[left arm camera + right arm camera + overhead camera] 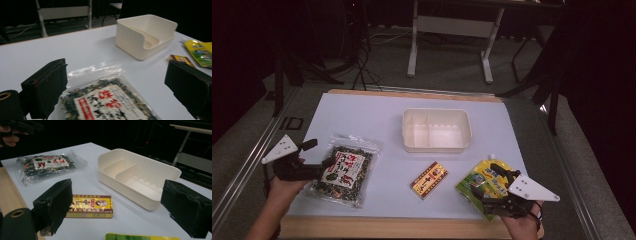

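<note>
White tabletop (362, 115) fills mid-frame. Your left gripper (314, 161), jaws wide and empty, hangs at lower left over the seaweed bag (343, 172). Your right gripper (492, 185), equally open and empty, hovers at lower right above the yellow-green pouch (479, 182).

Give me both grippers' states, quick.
Left gripper: open, jaws either side of the seaweed bag, not gripping.
Right gripper: open, holding nothing, above the yellow pouch.

Black tongs (319, 162) with grey three-cornered plates (280, 148)
</note>
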Tool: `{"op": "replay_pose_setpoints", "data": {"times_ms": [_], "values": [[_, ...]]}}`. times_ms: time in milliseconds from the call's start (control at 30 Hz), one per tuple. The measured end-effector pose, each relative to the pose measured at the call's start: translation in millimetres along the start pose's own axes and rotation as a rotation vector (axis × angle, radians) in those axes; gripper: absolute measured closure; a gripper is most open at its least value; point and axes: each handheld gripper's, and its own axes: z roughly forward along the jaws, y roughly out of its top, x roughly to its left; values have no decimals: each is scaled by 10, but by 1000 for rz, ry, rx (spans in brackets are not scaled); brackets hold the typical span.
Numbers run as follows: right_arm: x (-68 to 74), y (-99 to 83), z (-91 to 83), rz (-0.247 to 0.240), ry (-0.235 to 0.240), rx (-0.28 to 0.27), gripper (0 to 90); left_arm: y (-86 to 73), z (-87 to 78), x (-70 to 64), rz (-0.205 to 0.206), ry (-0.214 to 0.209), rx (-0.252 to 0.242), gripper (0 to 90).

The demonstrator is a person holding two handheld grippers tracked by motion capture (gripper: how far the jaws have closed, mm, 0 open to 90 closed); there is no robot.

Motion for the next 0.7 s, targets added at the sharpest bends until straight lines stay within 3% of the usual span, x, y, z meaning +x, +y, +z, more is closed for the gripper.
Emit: {"op": "replay_pose_setpoints", "data": {"times_ms": [300,500,700], "values": [[37,-2,13,2,12,10,106,33,131,365,-9,48,24,142],[50,-8,25,-12,19,14,113,18,279,517,-8,64,81,146],[52,-17,49,-10,21,23,113,-17,437,652,-39,88,113,146]]}}
